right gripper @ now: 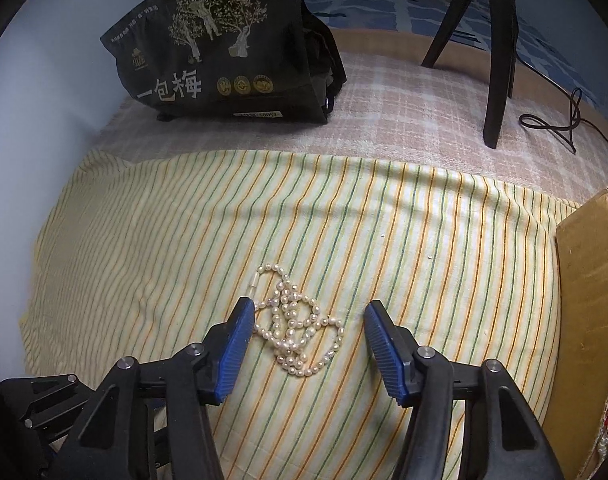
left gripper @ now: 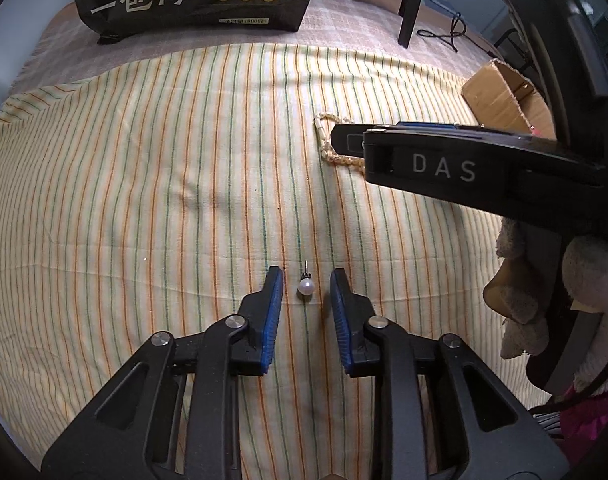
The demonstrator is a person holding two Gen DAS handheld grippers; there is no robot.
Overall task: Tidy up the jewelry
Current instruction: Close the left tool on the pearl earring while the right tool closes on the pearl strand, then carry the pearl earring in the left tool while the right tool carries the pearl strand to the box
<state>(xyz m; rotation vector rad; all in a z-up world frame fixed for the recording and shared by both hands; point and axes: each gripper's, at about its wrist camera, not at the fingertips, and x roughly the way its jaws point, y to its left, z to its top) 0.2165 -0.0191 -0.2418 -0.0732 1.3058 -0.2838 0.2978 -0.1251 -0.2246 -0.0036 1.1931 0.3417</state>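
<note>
A small pearl stud earring (left gripper: 305, 287) lies on the striped cloth (left gripper: 144, 184), its pin pointing away from me. My left gripper (left gripper: 306, 280) straddles it, blue pads close on either side with narrow gaps, not pressing it. In the right wrist view a heap of pearl necklace (right gripper: 296, 328) lies on the cloth between the fingers of my right gripper (right gripper: 307, 312). The left blue pad (right gripper: 240, 328) touches the strand's edge; the right pad stands apart. From the left wrist view the right gripper's body (left gripper: 443, 164) covers most of the necklace (left gripper: 327, 148).
A black snack bag (right gripper: 232, 56) stands at the back on a pink checked cloth (right gripper: 383, 120). An open cardboard box (right gripper: 583, 300) sits at the right edge. Dark tripod legs (right gripper: 499, 48) and a black cable (right gripper: 559, 124) are at the back right.
</note>
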